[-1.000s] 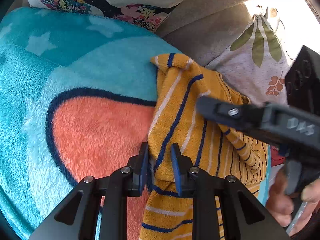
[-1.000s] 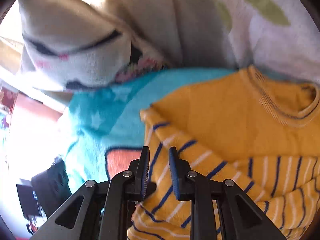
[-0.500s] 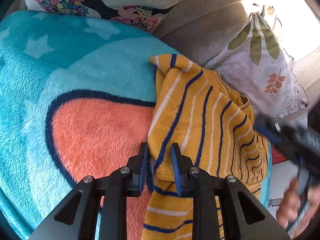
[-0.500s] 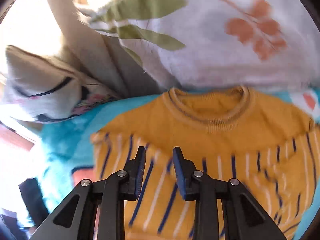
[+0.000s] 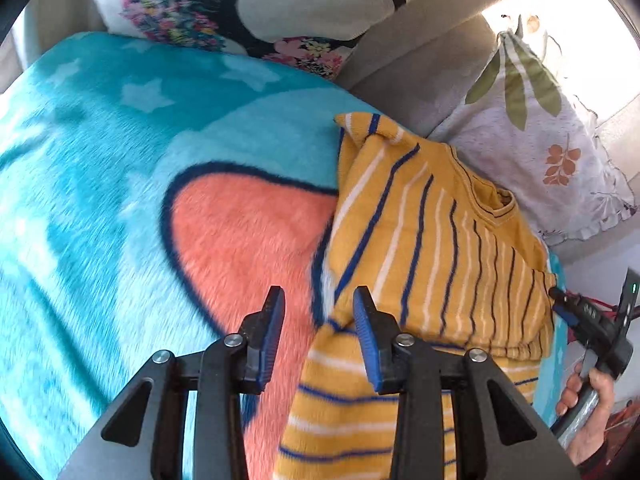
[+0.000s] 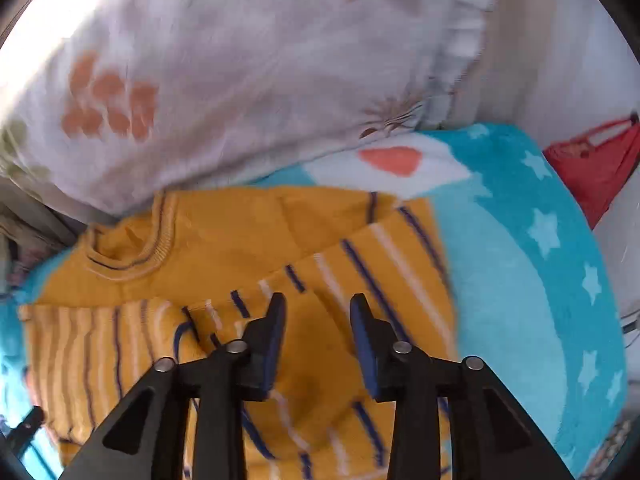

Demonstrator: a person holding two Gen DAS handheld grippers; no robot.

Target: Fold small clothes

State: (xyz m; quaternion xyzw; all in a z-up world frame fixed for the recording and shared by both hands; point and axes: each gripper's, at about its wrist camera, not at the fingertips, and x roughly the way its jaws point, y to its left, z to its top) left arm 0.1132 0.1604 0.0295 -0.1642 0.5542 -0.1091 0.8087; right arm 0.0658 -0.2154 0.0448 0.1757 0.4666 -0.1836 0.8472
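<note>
Mustard striped sweater, a sleeve folded across it, on the turquoise blanket.

Against the leaf-print pillow lies its collar; both tools are letting go mid-fold. The left gripper is opening, its pads clear of the hem's near edge. The right gripper is opening above the sweater, nothing pinched. Next, probably, take fresh hold of the other sleeve or the hem.

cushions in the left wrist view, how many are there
2. The dark floral cushion leans at the top, behind the teal blanket. The pale leaf-print cushion sits at the right, beyond the striped yellow sweater. More may be hidden.
</note>
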